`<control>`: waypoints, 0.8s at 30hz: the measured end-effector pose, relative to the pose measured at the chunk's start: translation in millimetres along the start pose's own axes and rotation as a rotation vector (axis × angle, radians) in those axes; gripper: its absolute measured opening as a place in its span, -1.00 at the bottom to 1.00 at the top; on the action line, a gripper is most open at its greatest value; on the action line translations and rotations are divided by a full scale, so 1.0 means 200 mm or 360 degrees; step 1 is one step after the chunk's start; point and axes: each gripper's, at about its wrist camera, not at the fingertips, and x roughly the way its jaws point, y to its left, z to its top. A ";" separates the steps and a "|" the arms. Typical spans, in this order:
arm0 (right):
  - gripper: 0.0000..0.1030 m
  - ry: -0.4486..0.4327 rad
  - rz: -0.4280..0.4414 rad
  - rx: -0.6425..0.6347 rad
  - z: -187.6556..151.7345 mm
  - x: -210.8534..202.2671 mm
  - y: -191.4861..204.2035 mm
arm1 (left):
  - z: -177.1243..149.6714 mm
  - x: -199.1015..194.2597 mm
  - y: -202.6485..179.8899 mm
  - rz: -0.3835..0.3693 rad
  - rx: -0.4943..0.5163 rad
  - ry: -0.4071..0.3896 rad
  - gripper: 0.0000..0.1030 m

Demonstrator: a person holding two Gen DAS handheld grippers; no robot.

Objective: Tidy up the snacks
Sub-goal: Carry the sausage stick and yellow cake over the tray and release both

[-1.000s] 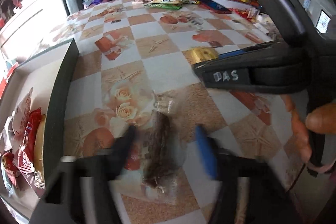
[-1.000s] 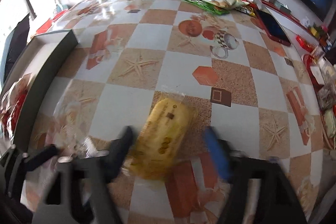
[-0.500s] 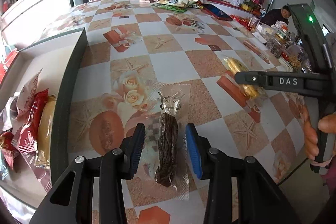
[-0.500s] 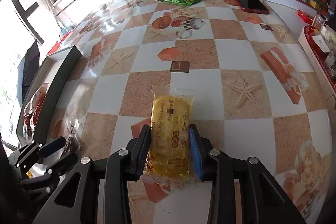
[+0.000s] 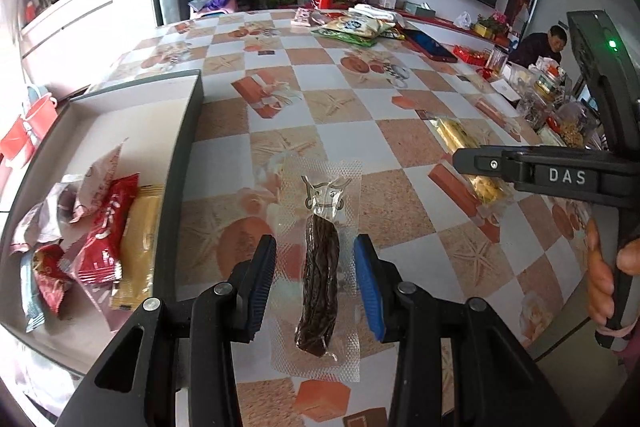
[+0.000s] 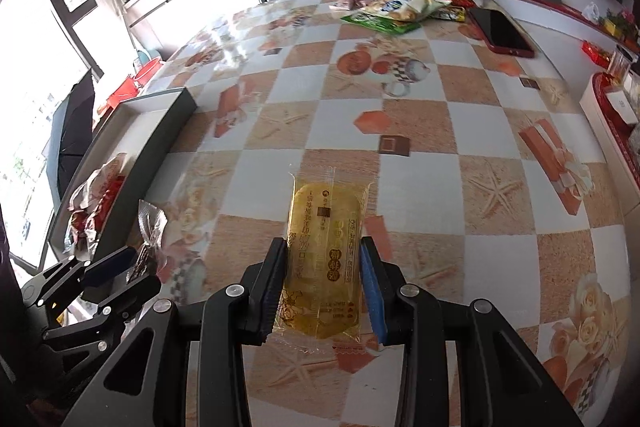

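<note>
Setting: Checkered worktop point(image 6: 472, 99) printed with starfish and roses, a television lit on the far wall.
Left hand-held gripper point(image 5: 316, 279): clamped on a clear vacuum pouch point(image 5: 320, 255) holding a dark brown dried-meat stick, lifted just beside the grey tray point(image 5: 182, 163).
Right hand-held gripper point(image 6: 324, 287): pinched narrow on a yellow cake packet point(image 6: 326, 259) with dark print, sealed in see-through wrap, above the worktop.
Tray: red, white and yellow snack packs point(image 5: 104, 235) lay inside.

left gripper point(image 5: 316, 279) jaws clamp the clear jerky packet point(image 5: 318, 263) beside the box point(image 5: 182, 163).
</note>
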 end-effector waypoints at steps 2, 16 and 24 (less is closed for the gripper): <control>-0.26 -0.0005 0.0000 -0.0015 0.00 -0.01 0.03 | 0.00 -0.02 0.01 0.0008 -0.0008 -0.0016 -0.16; -0.26 -0.0091 0.0012 -0.0132 0.01 -0.18 0.26 | -0.01 -0.24 0.11 0.0065 -0.0074 -0.0177 -0.16; -0.26 -0.0123 0.0070 -0.0221 0.05 -0.21 0.45 | 0.00 -0.39 0.29 0.0132 -0.0144 -0.0276 -0.16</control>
